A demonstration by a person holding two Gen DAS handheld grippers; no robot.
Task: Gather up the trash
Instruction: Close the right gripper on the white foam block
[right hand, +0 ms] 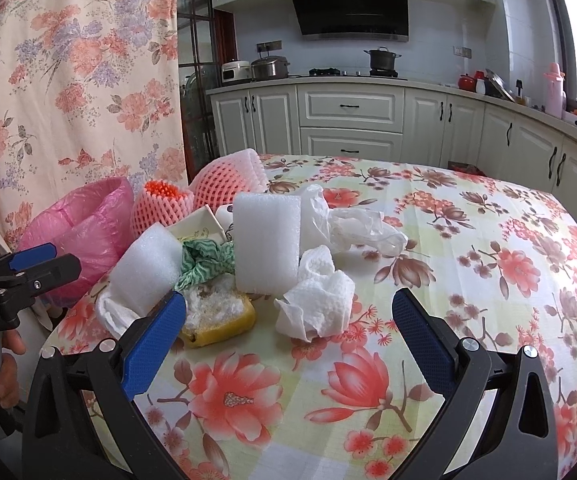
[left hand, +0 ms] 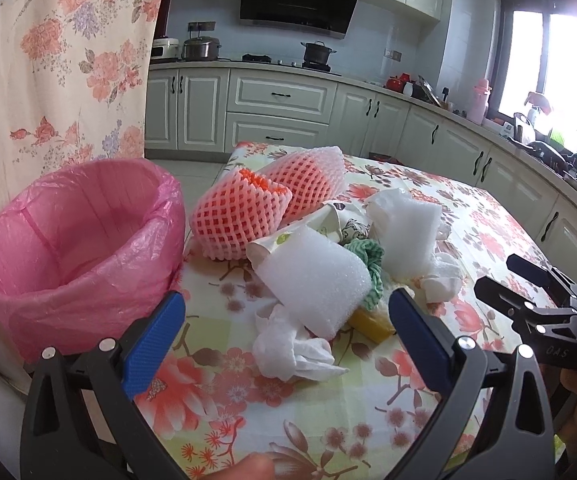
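1. Hovering low over the floral tablecloth (right hand: pixel 488 280), both tools sit at the near edge of the table. Left gripper (left hand: pixel 286 322): jaws spread wide, nothing between them. Right gripper (right hand: pixel 288 322): likewise wide apart and empty.
2. Nearest trash, left wrist view: a crumpled white tissue (left hand: pixel 292 350) lies between the spread fingers, just ahead of them. Right wrist view: a second crumpled paper towel (right hand: pixel 316 308) lies between that tool's fingers.
3. Just behind: a yellow sponge (right hand: pixel 218 318) with a whitish top, beside a curled white foam sheet (left hand: pixel 312 276). A green checked rag (right hand: pixel 204 260) is tucked between that sheet and an upright white foam block (right hand: pixel 266 240).
4. Farther: a clear plastic bag (right hand: pixel 362 232) right of the block, a printed paper box (right hand: pixel 198 230) partly hidden, then two pink foam fruit nets (left hand: pixel 240 216) at the back of the pile.
5. Bin with pink liner (left hand: pixel 80 240) stands off the table's left side, just beside the pile; it looks empty from here.
6. Judgement: step in hand is the first pick; no piece held or binned yet.
7. Next move calls for easing a gripper forward, closing on a near tissue, lifting clear, then carrying it left over the liner rim. The left tool is closer to the bin.
8. Risk: soft tissue may slip out of a shallow pinch.
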